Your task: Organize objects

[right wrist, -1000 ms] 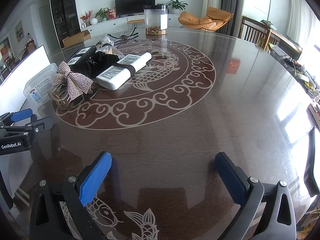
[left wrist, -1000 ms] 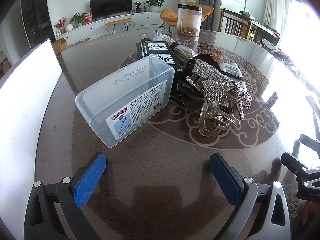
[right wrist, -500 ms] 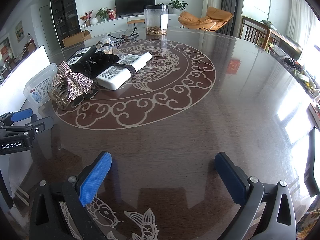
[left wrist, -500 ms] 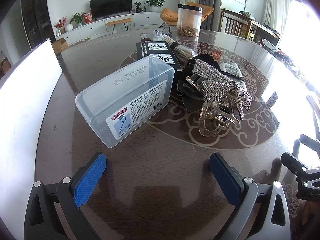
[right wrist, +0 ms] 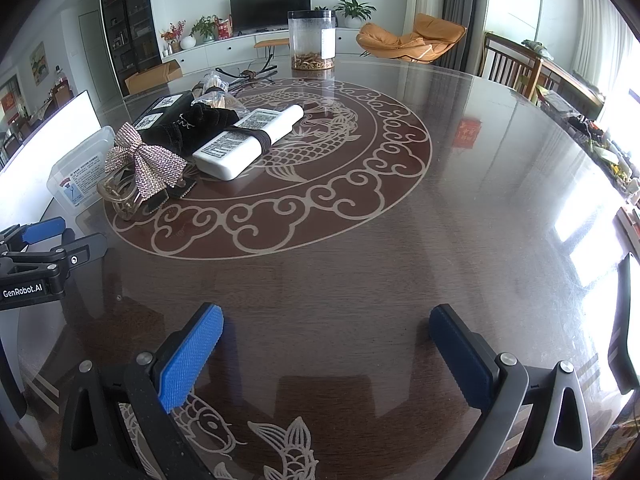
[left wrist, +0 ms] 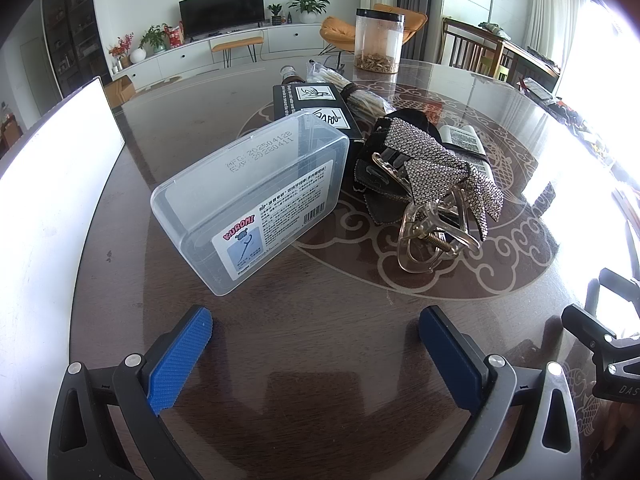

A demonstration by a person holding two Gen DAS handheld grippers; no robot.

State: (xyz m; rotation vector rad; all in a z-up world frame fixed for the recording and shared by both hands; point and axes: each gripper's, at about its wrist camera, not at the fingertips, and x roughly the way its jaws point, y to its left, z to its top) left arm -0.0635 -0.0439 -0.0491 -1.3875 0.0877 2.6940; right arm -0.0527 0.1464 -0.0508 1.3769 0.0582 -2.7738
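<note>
1. Two grippers are held wide apart and empty: the left gripper [left wrist: 316,320] over the table [left wrist: 320,360] just short of the clear box [left wrist: 248,196], the right gripper [right wrist: 326,320] over bare wood.
2. Beside the box, a hair clip [left wrist: 436,208] with a sparkly bow is seen lying on black fabric [right wrist: 192,124].
3. A white tube [right wrist: 248,140] is laid against that fabric.

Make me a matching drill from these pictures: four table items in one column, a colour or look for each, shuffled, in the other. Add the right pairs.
Column 1
1. storage box
2. hair claw bow
3. tall jar
4. bottle with band

Column 2
A. white, printed label
B. clear plastic, cartoon sticker
C. covered in rhinestones
D. upright, black lid, brown bits at bottom

Pairs: 1-B, 2-C, 3-D, 4-A
</note>
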